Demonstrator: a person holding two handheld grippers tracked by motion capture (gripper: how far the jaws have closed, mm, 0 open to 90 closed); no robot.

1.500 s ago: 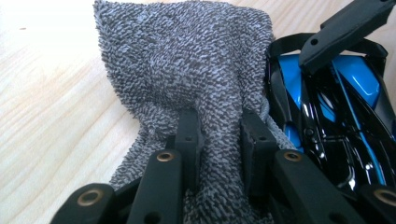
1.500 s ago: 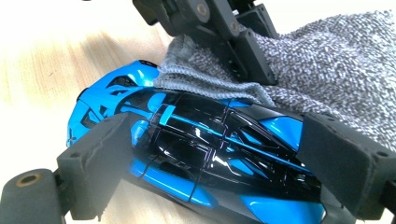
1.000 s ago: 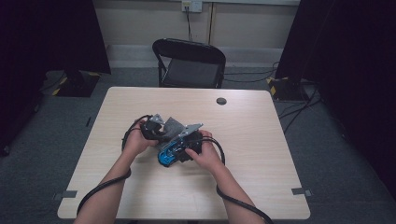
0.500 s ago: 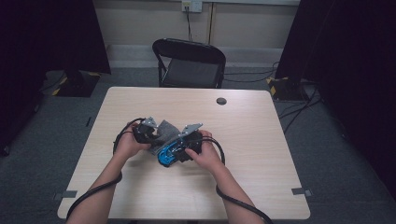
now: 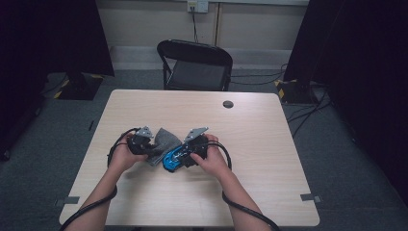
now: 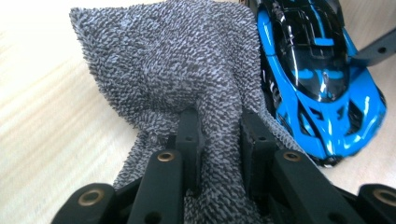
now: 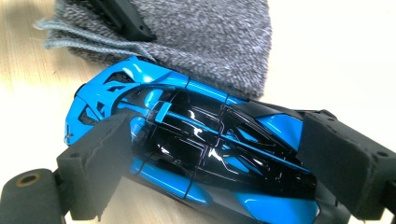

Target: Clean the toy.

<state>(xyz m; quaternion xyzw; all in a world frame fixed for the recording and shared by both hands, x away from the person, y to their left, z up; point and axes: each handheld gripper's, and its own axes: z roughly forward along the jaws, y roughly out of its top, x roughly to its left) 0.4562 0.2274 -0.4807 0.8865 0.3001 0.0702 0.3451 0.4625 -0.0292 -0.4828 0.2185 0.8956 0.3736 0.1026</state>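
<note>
A person sits at a pale wooden tabletop (image 5: 269,159) and works with a gripper in each hand. The landmark is a glossy blue and black toy car (image 5: 172,160) lying near the middle of the tabletop, toward the person's edge.

The right gripper (image 7: 212,154) is clamped on the toy car. Its two padded black jaws press against the car's two ends, and the car's roof faces that gripper's camera. The car appears to rest on or just above the wood; which one cannot be told.

The left gripper (image 6: 218,135) is clenched on a bunched fold of a grey knitted cloth (image 6: 187,74). The cloth lies just beside the toy car and touches its side, spreading away from it on the far side.

Beyond the toy car, a small dark round disc (image 5: 228,104) sits near the far edge of the tabletop, and a black folding chair (image 5: 195,65) stands behind that edge.

Judging by this, the work is wiping the car. Both grips are secured and the cloth meets the bodywork, so wiping seems under way. The roof and the nose look shiny, but how much remains to wipe cannot be told.
</note>
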